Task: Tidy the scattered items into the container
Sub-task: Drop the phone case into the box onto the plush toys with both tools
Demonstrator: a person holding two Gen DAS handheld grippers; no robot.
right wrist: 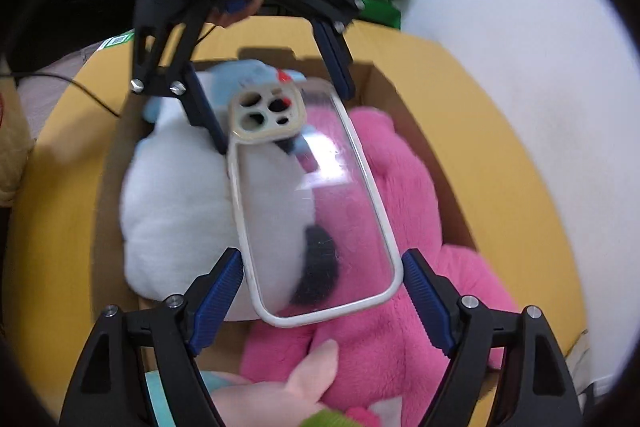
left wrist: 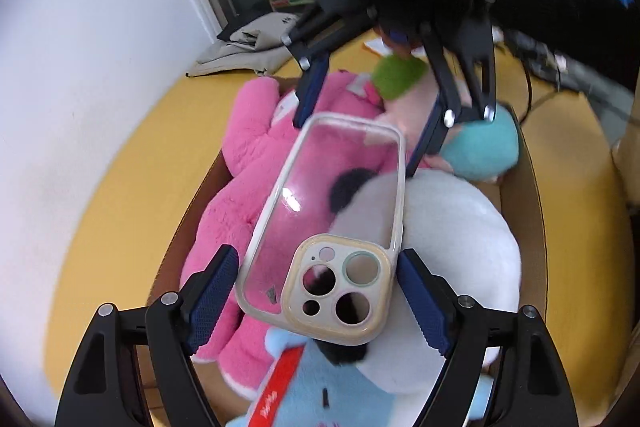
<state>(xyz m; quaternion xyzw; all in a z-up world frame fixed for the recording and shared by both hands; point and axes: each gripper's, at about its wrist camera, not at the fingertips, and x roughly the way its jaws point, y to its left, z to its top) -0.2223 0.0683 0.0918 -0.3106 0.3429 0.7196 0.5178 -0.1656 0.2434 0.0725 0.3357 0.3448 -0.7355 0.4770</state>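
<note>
Item: clear plastic phone case with cream rim and beige camera surround (left wrist: 324, 223), suspended flat above the open brown cardboard box (left wrist: 520, 195) on the yellow table (left wrist: 120, 187).
Left gripper (left wrist: 316, 301): jaws spread; the right pad touches the case at its camera end, the left pad appears just beside the rim. A firm grip cannot be confirmed.
Right gripper (right wrist: 322, 293): jaws spread either side of the plain end of the case; small gaps show at both pads, so contact cannot be told.
Box contents: pink plush bear (left wrist: 256, 179) at 9 o'clock in the left view, white plush toy (left wrist: 452, 227) at 3 o'clock, light blue plush (left wrist: 320, 387) at 6 o'clock, teal plush (left wrist: 484, 151) at 1 o'clock.
Risk: with both grips apparently loose, the smooth case could slip or tilt and drop early; judged low harm, since soft toys lie directly beneath.
Risk: a slanted drop could slide the case off the domed white toy.
Edges: box walls stand well apart from the case on both long sides.
Room: open space above the toys; the two grippers face each other closely.
</note>
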